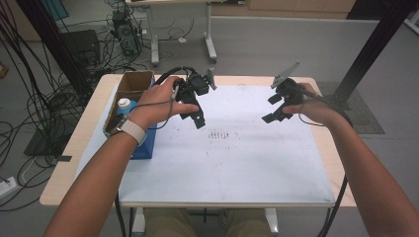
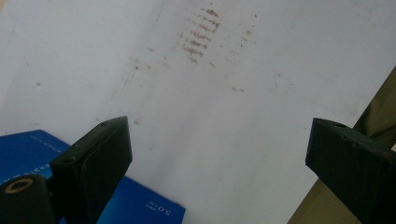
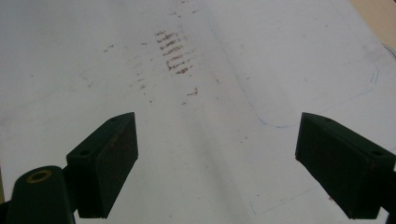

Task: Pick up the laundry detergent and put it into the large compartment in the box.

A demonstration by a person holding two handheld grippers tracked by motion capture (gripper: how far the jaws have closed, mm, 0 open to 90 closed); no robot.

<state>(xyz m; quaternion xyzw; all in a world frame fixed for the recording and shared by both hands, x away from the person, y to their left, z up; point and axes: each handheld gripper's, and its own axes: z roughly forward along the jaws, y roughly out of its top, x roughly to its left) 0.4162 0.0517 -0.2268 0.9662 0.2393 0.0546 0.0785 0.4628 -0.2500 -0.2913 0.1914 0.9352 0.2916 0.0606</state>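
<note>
My left gripper [image 1: 193, 116] hovers over the back left of the white mat [image 1: 237, 163], open, with nothing between its fingers. In its own view the left gripper [image 2: 219, 135] has its jaws spread wide above the mat [image 2: 224, 93], and a blue box [image 2: 28, 151] lies at the lower left. My right gripper [image 1: 272, 108] hangs over the back right of the mat, also open and empty. The right gripper [image 3: 217, 133] looks down on bare mat [image 3: 70, 60] with a patch of brown smudges [image 3: 173, 51].
An open cardboard box [image 1: 132, 85] stands at the table's left edge with a white, blue-capped bottle [image 1: 126, 104] in it. The blue box [image 1: 146, 144] lies in front of it under my left wrist. Smudges [image 1: 220, 134] mark the mat's middle. Cables and table legs are on the floor behind.
</note>
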